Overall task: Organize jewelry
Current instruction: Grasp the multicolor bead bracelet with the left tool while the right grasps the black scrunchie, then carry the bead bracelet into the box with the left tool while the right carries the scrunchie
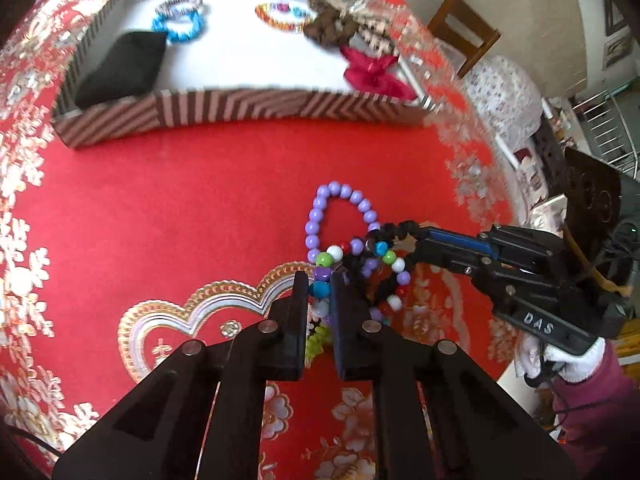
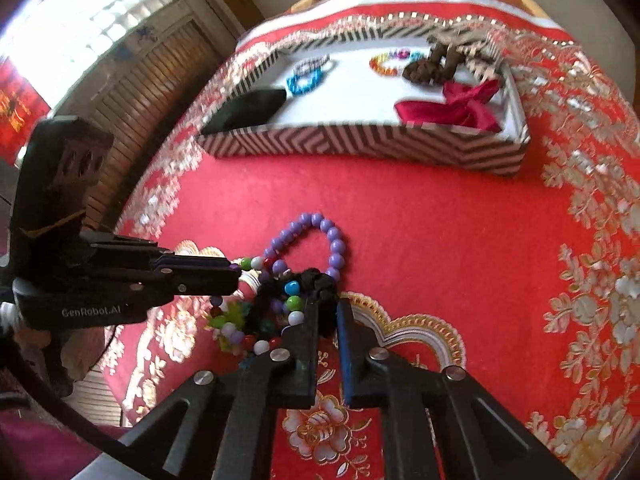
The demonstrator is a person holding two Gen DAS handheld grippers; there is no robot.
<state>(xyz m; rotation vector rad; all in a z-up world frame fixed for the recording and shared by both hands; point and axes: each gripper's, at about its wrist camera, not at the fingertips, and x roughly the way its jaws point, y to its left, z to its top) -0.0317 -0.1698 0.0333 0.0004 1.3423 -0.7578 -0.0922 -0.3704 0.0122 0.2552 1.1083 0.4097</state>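
Plastic beads, tangled heap!
Left tongs [image 1: 320, 280] pinch the multicoloured bead strand [image 1: 321, 276]; right tongs [image 2: 328, 304] clamp a black scrunchie [image 2: 318, 280] beside one round lilac bracelet [image 1: 340, 208].

Open cloth ahead of me, tangle and both tools crowded near

Between my grippers and the striped box [image 1: 248, 110] I see a broad band of bare red tablecloth [image 1: 168, 200] with nothing standing on it; the box's near wall is the barrier at its far side. Inside, the white floor [image 2: 352, 96] is free in the middle, with a black pouch [image 1: 124, 62] at the left end, blue bracelet [image 1: 182, 28] and colourful bracelet [image 1: 280, 14] along the back, brown scrunchie [image 1: 330, 26] and red bow [image 1: 376, 72] filling the right end. Close in, the bead tangle [image 1: 360, 256] sits between my left gripper [image 1: 320, 284] and right gripper [image 2: 328, 304], which converge on it, leaving little room there.
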